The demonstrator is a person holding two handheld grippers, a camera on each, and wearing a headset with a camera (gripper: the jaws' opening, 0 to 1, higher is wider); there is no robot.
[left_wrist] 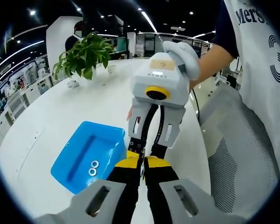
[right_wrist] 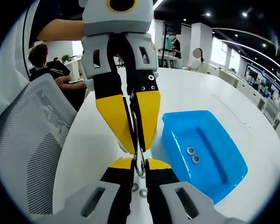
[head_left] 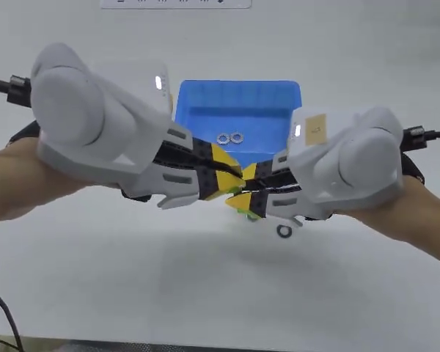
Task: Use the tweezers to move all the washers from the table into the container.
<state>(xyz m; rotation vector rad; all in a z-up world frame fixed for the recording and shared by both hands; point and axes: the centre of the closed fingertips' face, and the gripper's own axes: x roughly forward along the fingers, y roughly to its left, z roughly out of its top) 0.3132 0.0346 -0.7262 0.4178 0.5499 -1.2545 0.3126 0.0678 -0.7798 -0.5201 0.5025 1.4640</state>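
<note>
Left gripper (head_left: 231, 176) reaches in from 9 o'clock in the head view and right gripper (head_left: 243, 196) from 3 o'clock. Their yellow tips meet nose to nose at the centre. Left gripper's jaws are pinched narrow on the tweezers (right_wrist: 136, 135), a thin silver strip running between them in the right gripper view. Right gripper's jaws are narrow too, closed against the tweezers' rounded end from both sides.

White table (head_left: 205, 286) lies under everything. A mesh chair (right_wrist: 32, 140) stands beside it, at 9 o'clock in the right gripper view. Blue container (head_left: 238, 88) sits on the table at 12 o'clock from the meeting tips in the head view, just beyond them. It shows at 8 o'clock in the left gripper view and at 4 o'clock in the right gripper view. A potted plant (left_wrist: 84, 53) stands farther off on the table, at 11 o'clock in the left gripper view.

Two washers (head_left: 223, 138) lie side by side, touching, on the container floor. Another washer (head_left: 284, 231) lies on the table at 5 o'clock from the tips, just beside right gripper's underside. The right gripper view shows two on the table, close together at 6 o'clock, just under its own jaws.
</note>
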